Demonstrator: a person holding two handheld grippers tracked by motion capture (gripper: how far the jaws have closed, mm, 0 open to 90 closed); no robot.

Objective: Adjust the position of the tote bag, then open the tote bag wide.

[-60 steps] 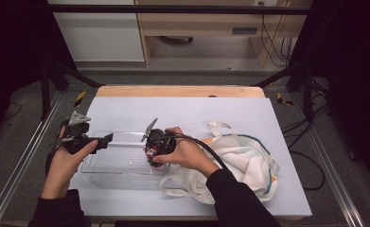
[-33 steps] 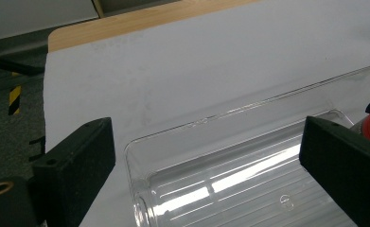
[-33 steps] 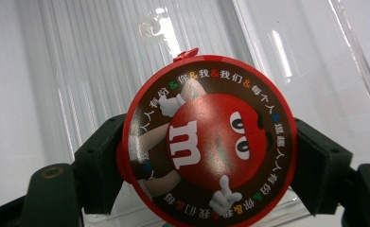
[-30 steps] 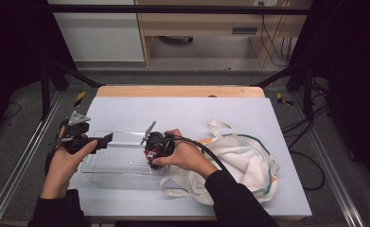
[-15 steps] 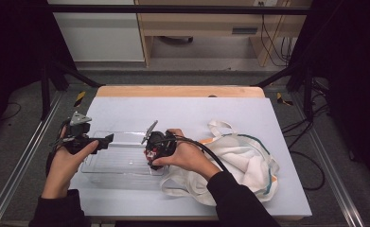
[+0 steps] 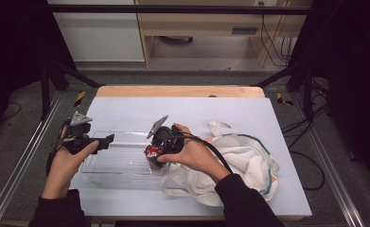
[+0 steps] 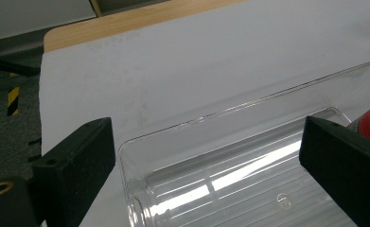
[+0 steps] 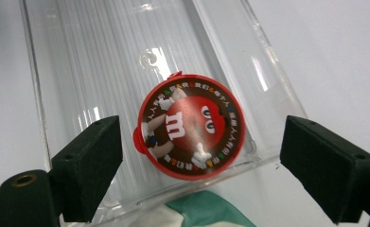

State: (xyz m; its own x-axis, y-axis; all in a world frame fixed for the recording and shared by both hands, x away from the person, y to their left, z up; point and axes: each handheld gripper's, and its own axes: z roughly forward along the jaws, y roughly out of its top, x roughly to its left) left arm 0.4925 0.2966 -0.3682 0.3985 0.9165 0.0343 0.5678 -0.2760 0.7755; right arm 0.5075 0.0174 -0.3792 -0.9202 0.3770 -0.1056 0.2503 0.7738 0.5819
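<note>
**Over the tray: candy tub set down, right gripper letting go**

On the bench, the largest thing in play is the clear plastic tray at the near left, with a white cloth bag bunched just to its right. I judge the placing step is closing out: the red candy tub stands upright inside the tray, at its right end, close against the end wall nearest the bag.

My right gripper hangs above the tub, fingers spread wide on either side of the lid and clear of it, pinching nothing. My left gripper sits at the tray's left end, fingers spread as well, straddling the corner rim without pressing on it as far as I can tell.

Next I would lift the right gripper straight up and away without brushing the lid, then go back towards the bag.

Compared with a second ago, the right fingers have just been opening around the tub, and the hand sits slightly higher above the tray; the left hand is unchanged.
</note>
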